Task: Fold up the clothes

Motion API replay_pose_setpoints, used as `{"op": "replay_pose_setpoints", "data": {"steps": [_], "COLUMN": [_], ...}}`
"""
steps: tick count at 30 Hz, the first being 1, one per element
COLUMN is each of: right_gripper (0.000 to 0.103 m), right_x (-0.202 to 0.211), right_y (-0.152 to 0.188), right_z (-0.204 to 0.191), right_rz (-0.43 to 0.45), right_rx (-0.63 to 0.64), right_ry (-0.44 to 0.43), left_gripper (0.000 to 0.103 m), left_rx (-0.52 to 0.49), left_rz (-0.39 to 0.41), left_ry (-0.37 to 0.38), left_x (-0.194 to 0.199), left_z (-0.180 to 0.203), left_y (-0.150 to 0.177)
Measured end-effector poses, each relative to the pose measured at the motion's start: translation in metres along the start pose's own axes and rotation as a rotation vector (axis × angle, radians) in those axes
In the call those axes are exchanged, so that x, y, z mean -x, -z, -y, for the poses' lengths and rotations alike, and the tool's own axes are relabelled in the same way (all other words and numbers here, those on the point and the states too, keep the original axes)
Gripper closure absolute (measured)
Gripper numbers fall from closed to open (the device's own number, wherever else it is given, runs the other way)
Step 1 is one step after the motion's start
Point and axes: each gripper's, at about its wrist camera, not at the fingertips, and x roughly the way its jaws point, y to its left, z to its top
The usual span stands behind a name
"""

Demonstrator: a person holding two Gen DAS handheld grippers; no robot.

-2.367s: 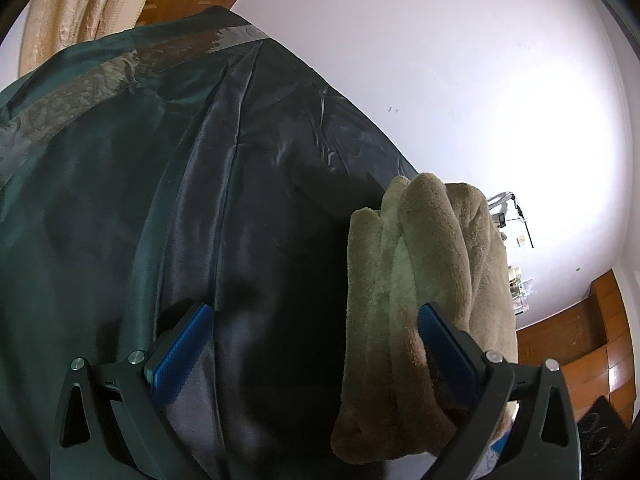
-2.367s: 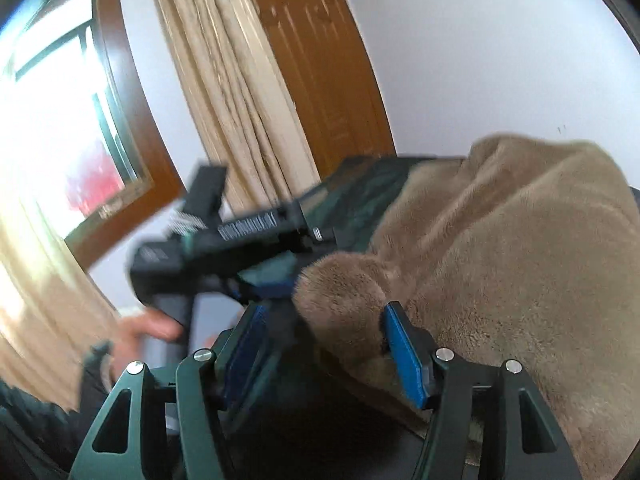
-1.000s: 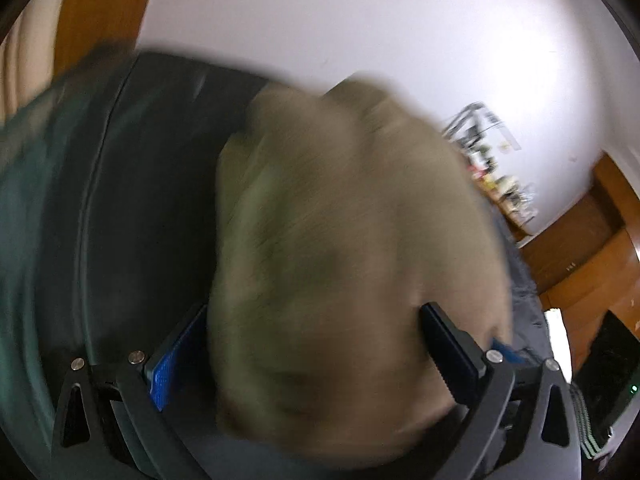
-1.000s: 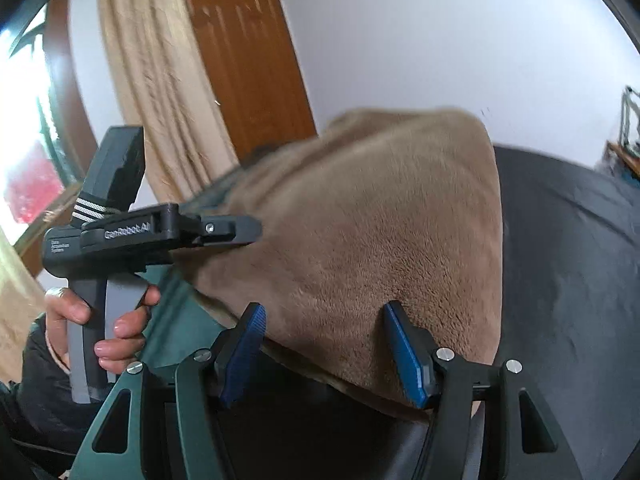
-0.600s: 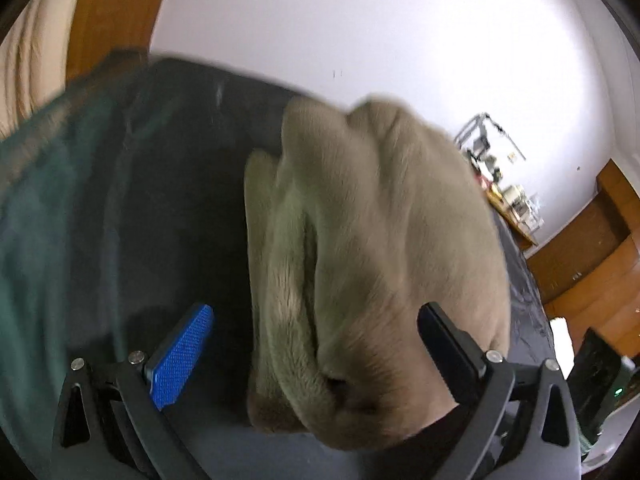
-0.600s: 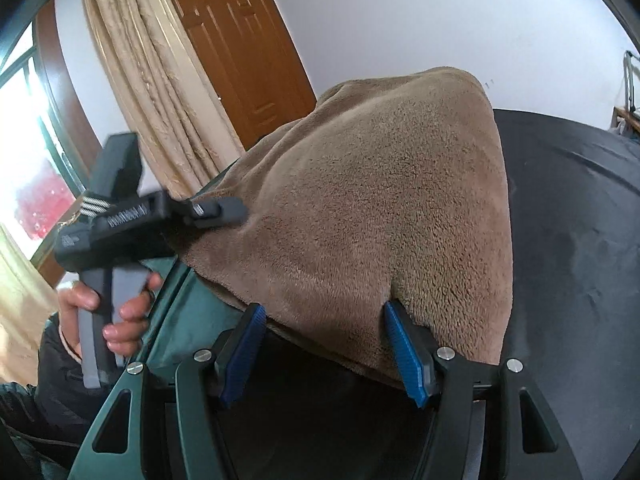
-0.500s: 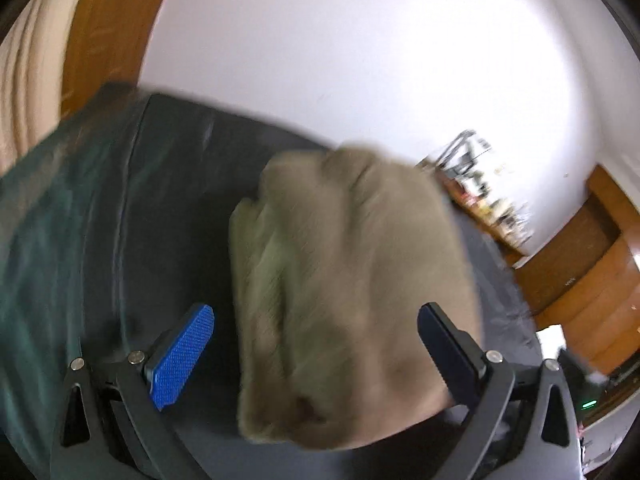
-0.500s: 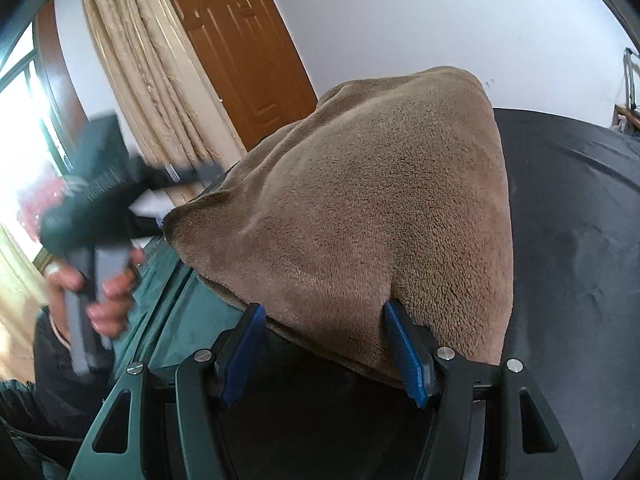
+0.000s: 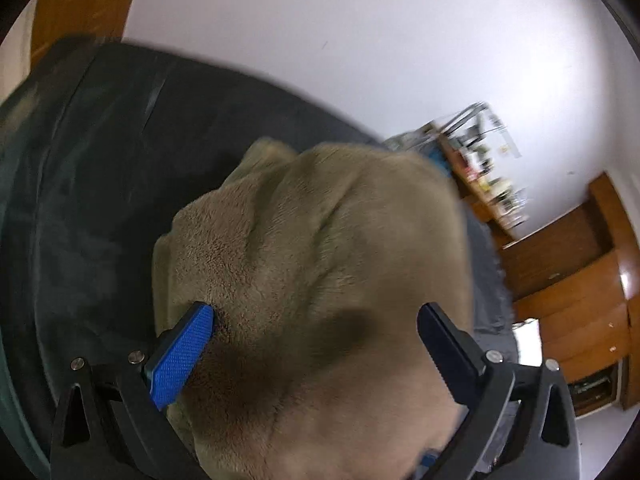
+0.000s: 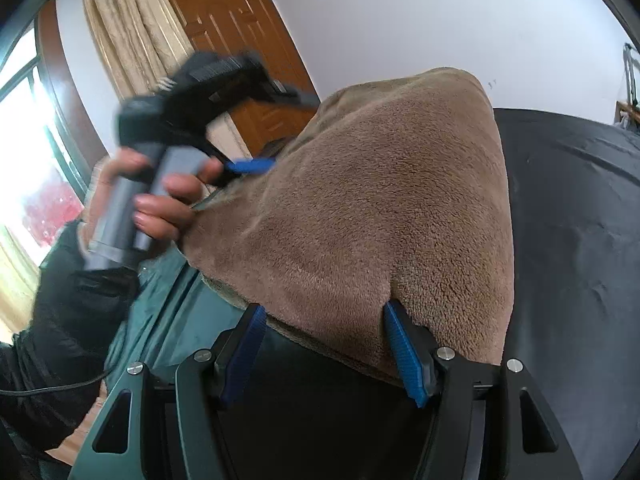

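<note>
Left gripper point(image 9: 316, 336): lower centre of the left wrist view, jaws spread wide | Right gripper point(image 10: 322, 344): lower centre of the right wrist view, jaws apart | Person's hand point(image 10: 160, 196): left of the right wrist view, fist wrapped around the left gripper's handle, blurred

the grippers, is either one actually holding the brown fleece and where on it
Neither grips it. The left gripper is open over the bunched end of the brown fleece. The right gripper is open at its near edge, one pad touching.
</note>
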Motion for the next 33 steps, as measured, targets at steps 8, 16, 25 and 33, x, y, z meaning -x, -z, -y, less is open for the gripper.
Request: {"op": "replay_pose_setpoints", "data": {"steps": [8, 16, 25, 33], "right_gripper": [0.04, 0.04, 0.04, 0.04], "right_x": [-0.001, -0.002, -0.003, -0.002], "right_y": [-0.001, -0.003, -0.001, -0.001], "right_z": [0.007, 0.008, 0.009, 0.009], "right_rz": [-0.006, -0.007, -0.006, -0.005], "right_rx": [-0.013, -0.017, -0.019, -0.029], "right_ry": [-0.04, -0.044, -0.045, -0.062], "left_gripper": [0.001, 0.001, 0.001, 0.001], "left_rx": [0.101, 0.085, 0.043, 0.184], "left_rz": [0.013, 0.063, 0.056, -0.009], "left_ry": [-0.002, 0.02, 0.112, -0.024], "left_x": [-0.005, 0.024, 0.03, -0.009], "left_z": [-0.036, -0.019, 0.023, -0.038], "left_y": [0.019, 0.019, -0.007, -0.005]}}
